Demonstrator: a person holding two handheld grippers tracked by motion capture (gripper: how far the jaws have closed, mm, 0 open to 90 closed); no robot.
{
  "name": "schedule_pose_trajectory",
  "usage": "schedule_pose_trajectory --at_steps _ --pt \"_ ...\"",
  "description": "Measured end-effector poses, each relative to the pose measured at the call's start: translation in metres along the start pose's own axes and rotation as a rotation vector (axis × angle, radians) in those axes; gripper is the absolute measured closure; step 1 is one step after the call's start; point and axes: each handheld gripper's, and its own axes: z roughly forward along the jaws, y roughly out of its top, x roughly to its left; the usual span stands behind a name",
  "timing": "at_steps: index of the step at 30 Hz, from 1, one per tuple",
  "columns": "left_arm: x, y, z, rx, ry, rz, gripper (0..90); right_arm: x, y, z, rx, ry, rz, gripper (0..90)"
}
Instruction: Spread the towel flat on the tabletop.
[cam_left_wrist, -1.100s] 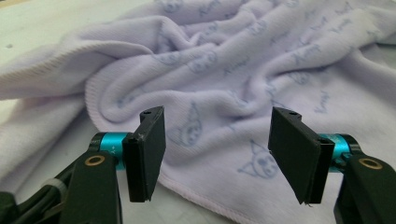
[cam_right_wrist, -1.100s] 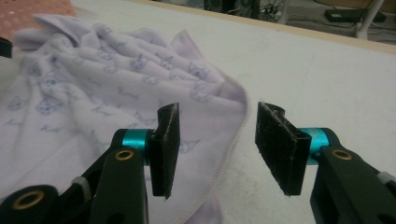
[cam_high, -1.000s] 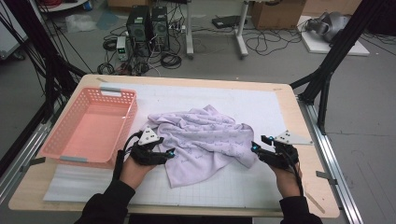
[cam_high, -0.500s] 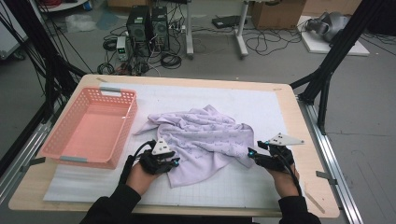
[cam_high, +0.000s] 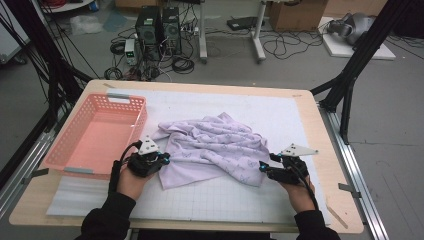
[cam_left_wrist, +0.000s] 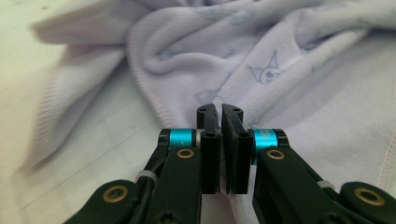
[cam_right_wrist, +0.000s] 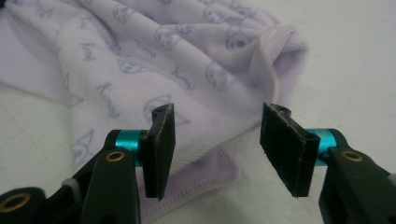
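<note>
A pink basket (cam_high: 95, 135) sits on the left of the table (cam_high: 310, 107). Two black computers (cam_high: 159, 25) stand on the floor behind.

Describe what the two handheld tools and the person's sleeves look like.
Both tools are black, with cyan rings behind flat black pads and brass-coloured pivot pins. The left tool and the right tool each carry a grey three-cornered plate on top, and a black cable loops back from each along the hand. The pads are ribbed. The person wears black long sleeves.
</note>
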Motion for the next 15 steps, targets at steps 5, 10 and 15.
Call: schedule_pose_trajectory --at_steps 5,10,15 --pt "-0.003 0.000 0.003 -0.001 0.000 0.006 85.3 0.012 0.001 0.023 0.108 0.009 -0.050 70.0" --pt "-0.001 -0.001 0.003 -0.008 -0.006 -0.002 85.1 0.009 0.008 0.022 0.105 -0.013 -0.100 83.2" --pt "-0.005 0.000 0.005 -0.017 -0.008 0.017 85.1 -0.003 0.020 0.015 0.004 -0.076 -0.066 82.9"
